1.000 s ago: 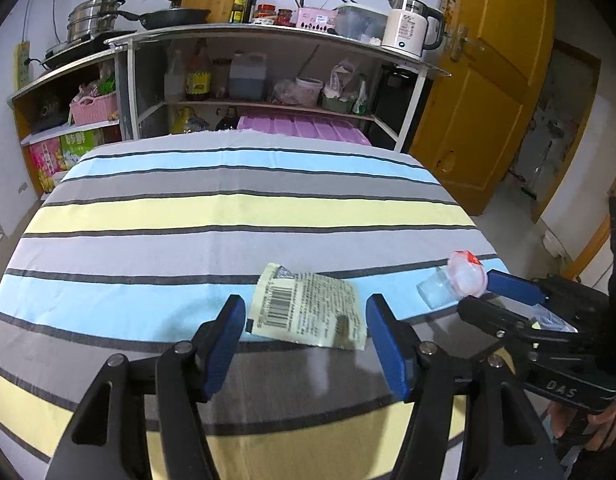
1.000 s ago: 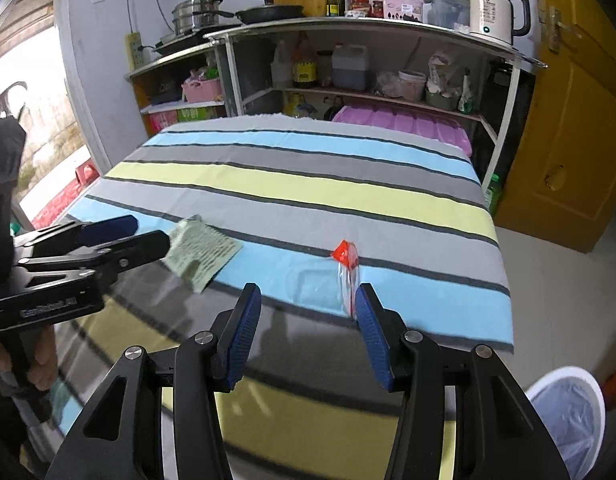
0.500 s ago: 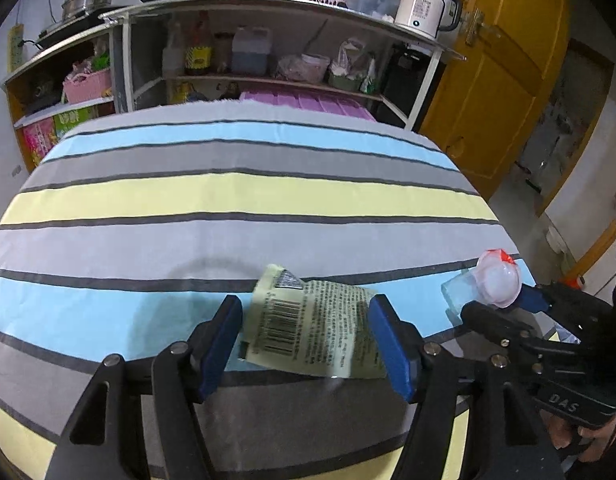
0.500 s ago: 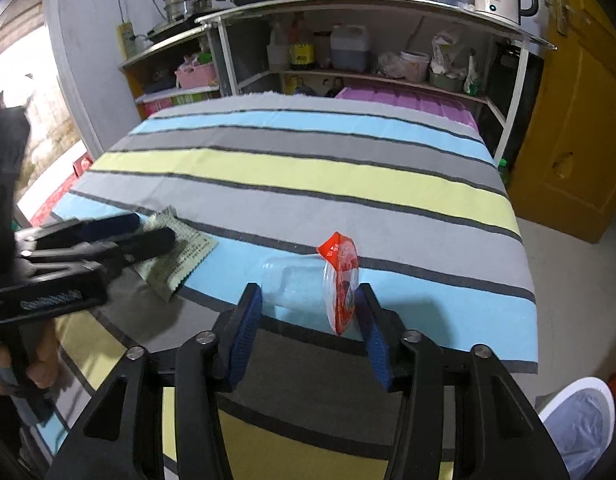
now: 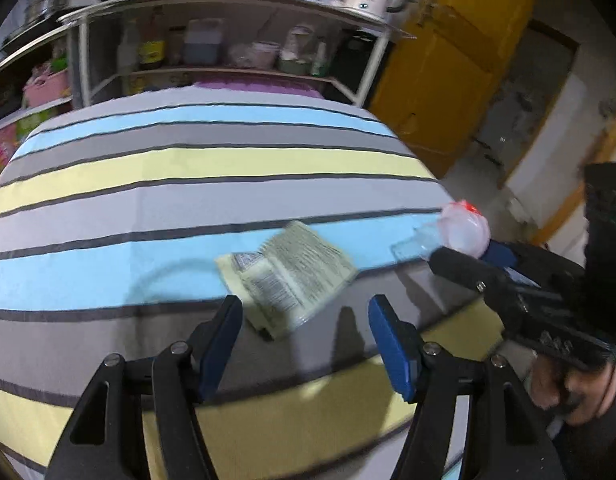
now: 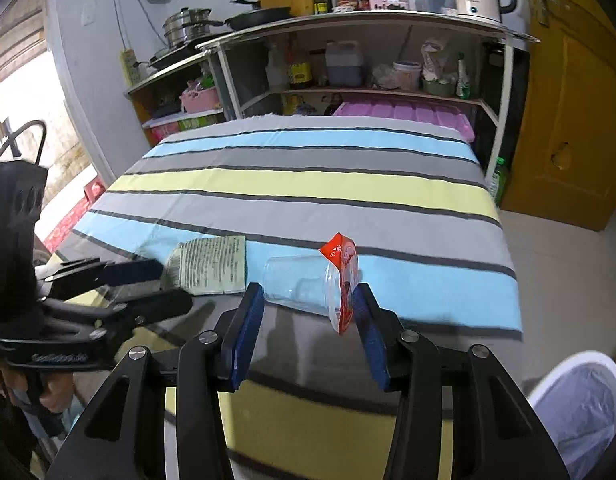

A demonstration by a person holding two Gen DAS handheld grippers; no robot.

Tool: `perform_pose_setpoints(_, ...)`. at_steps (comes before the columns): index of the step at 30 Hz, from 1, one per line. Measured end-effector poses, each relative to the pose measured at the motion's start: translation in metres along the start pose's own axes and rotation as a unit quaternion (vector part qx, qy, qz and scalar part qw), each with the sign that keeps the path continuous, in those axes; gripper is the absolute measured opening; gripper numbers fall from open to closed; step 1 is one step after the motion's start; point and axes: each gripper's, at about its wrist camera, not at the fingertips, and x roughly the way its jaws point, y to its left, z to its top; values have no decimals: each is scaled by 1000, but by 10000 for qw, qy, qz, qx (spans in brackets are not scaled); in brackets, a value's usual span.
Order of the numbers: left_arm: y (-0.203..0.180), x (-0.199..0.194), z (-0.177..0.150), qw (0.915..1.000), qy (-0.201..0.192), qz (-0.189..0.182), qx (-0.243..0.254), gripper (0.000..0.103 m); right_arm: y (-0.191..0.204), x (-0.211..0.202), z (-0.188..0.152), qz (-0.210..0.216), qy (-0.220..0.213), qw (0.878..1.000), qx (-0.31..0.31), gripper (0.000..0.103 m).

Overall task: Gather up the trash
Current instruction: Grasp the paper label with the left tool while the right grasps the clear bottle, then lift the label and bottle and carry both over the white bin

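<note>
Striped worktop (image 6: 308, 184), left gripper (image 5: 303, 320) fingers spread just short of yellow wrapper (image 5: 287, 276) at lower centre, right gripper (image 6: 308, 300) fingers spread around toppled clear cup (image 6: 303, 286), contact unclear, white bin (image 6: 580, 404) lower right.

Wrapper (image 5: 287, 276) print blurred, white bin (image 6: 580, 408) cut off by edge

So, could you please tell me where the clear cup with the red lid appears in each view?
Left wrist: cup at right, on its side near the right gripper's fingertips.
Right wrist: cup at centre, lying between the right gripper's fingers.
Shared landmark: the printed wrapper beside it.
</note>
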Motion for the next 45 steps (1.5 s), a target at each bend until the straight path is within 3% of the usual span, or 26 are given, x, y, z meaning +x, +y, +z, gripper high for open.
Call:
perform_pose_setpoints(2, -5, -7, -1, 9998, -90, -26, 149, 67, -7, -9, -6, -20, -28, 9999, 108, 47)
perform_pose_setpoints(8, -11, -6, 18, 9954, -434, 380, 760, 68, -17, -26, -19, -68, -68, 9995, 314, 47)
perform_pose_setpoints(13, -8, 19, 31, 9917, -102, 221, 1263, 68, -23, -35, -22, -66, -140, 9992, 362, 47)
perform_pose_setpoints(18, -12, 40, 27, 9863, 277, 413, 1575, 68, -25, -37, -23, -37, -182, 9990, 406, 47)
perform_pose_setpoints(22, -20, 37, 22, 9831, 253, 550, 1726, 68, -26, -38, -26, -9, -188, 9989, 423, 47)
perform_pose_setpoints(24, -24, 35, 19, 9831, 246, 594, 1711, 57, -25, -40, -28, -1, -200, 9989, 436, 47)
perform_pose_setpoints(32, -33, 19, 8, 9879, 54, 718, 1372, 42, -25, -61, -38, -38, -320, 9983, 494, 47)
perform_pose_setpoints(37, -40, -4, 0, 9922, -250, 559, 1082, 40, -22, -77, -43, -87, -416, 9978, 505, 47)
perform_pose_setpoints(45, -75, -48, -19, 9924, -678, 144, 1020, 40, -21, -107, -58, -221, -576, 9963, 590, 47)
